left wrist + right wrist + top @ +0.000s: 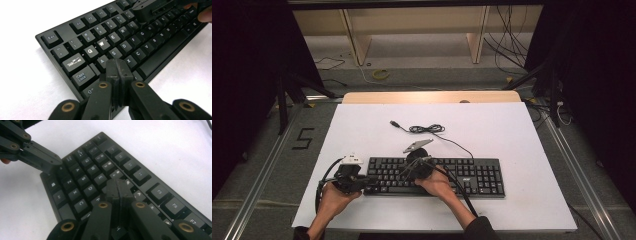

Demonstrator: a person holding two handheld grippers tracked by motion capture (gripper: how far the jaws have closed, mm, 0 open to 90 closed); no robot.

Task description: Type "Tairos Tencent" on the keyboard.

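A black keyboard lies near the front of the white table top. Its cable coils behind it and ends in a free USB plug. My left gripper is at the keyboard's left end. Its jaws are shut with nothing between them, and the tips hang just over the keys near A and Z. My right gripper is over the left half of the keyboard, also shut and empty, with its tips above the upper letter rows. Each gripper view shows the other gripper: the right gripper, the left gripper.
A wooden table edge runs behind the white sheet. Beyond it stand wooden shelf legs and loose cables on the floor. Dark stand legs flank the table, and a taped mark lies on the floor to the left.
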